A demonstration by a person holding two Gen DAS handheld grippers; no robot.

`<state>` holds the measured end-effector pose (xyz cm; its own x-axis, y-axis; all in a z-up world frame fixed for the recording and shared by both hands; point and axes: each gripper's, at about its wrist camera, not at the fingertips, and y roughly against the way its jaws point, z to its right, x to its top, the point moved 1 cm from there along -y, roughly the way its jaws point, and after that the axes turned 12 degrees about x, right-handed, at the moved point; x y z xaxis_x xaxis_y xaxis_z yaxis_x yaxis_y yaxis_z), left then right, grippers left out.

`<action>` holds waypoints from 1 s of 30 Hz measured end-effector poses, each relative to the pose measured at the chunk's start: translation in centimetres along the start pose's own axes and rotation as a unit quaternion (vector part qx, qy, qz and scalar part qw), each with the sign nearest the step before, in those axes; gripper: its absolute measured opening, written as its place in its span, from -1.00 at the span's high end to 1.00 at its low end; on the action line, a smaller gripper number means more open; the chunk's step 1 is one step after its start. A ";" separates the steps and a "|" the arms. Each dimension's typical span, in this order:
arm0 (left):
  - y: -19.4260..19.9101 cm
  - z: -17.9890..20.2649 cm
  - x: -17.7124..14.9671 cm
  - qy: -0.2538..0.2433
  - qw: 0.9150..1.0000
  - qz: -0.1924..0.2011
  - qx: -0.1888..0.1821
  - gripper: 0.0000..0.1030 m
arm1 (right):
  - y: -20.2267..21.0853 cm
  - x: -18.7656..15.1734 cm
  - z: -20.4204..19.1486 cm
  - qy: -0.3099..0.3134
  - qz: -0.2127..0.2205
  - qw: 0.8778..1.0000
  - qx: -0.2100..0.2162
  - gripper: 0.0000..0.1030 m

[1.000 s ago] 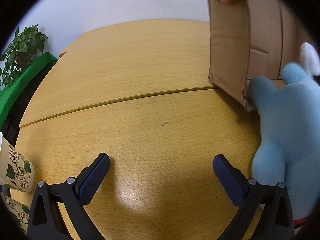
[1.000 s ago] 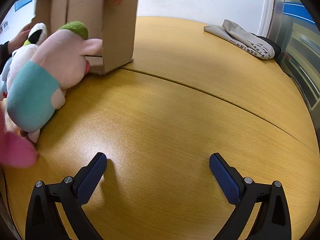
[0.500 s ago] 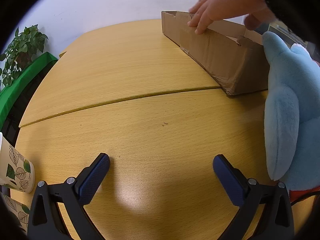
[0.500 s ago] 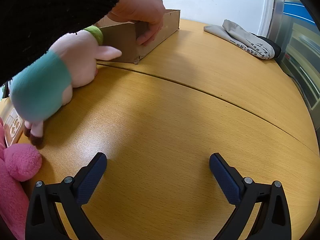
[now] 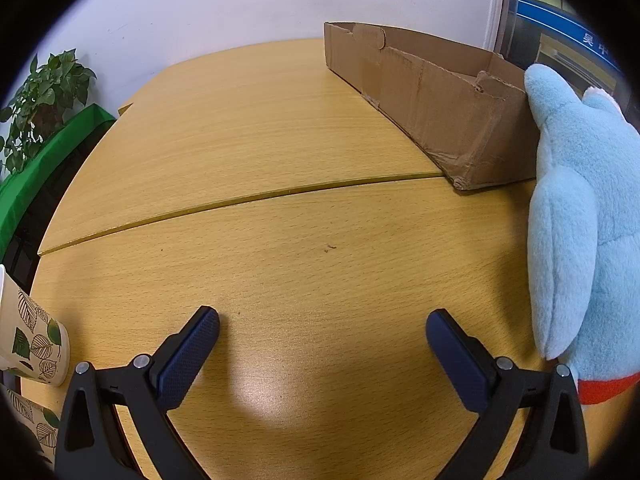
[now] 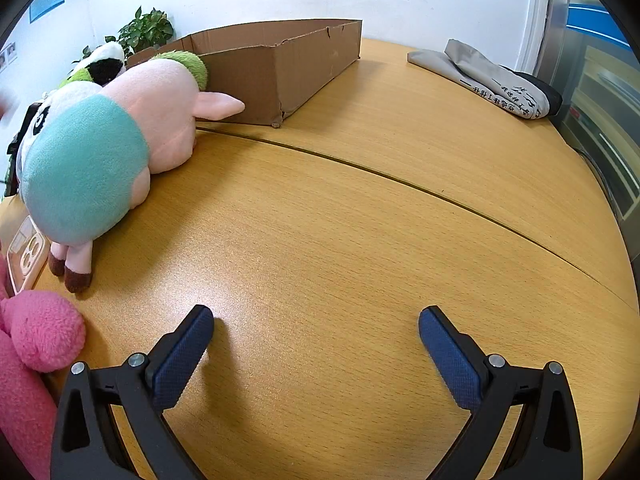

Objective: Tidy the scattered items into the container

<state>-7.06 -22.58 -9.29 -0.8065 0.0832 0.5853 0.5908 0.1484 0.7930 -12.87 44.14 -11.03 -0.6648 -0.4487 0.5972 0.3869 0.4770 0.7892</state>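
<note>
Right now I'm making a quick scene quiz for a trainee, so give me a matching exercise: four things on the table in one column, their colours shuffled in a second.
Things:
1. cardboard box
2. pig plush's shirt
3. folded bag
4. plush beside the left gripper

Colours:
A. light blue
B. grey
C. brown
D. teal

Pairs: 1-C, 2-D, 3-B, 4-A

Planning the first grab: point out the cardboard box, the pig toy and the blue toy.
cardboard box [image 6: 316,64], right wrist view, side wall.
pig toy [image 6: 160,112], right wrist view, pink head.
blue toy [image 5: 576,216], left wrist view, body.
</note>
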 end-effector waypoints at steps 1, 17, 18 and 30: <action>0.0 0.2 0.1 0.000 1.000 0.000 0.000 -1.00 | 0.0 0.0 0.0 0.000 0.000 1.000 0.000 -1.00; 0.0 0.6 0.3 0.000 1.000 0.000 0.001 -1.00 | 0.0 0.1 0.0 0.000 0.000 1.000 0.000 -1.00; 0.0 0.6 0.3 0.000 1.000 0.000 0.001 -1.00 | 0.0 0.1 0.0 0.000 0.000 1.000 0.000 -1.00; -0.1 0.6 0.5 0.000 1.000 0.000 0.001 -1.00 | 0.0 0.1 0.0 0.000 0.000 1.000 0.000 -1.00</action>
<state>-7.56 -21.95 -9.16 -0.8065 0.0831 0.5854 0.5908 0.1494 0.7928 -12.96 44.11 -11.01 -0.6652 -0.4481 0.5972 0.3871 0.4770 0.7890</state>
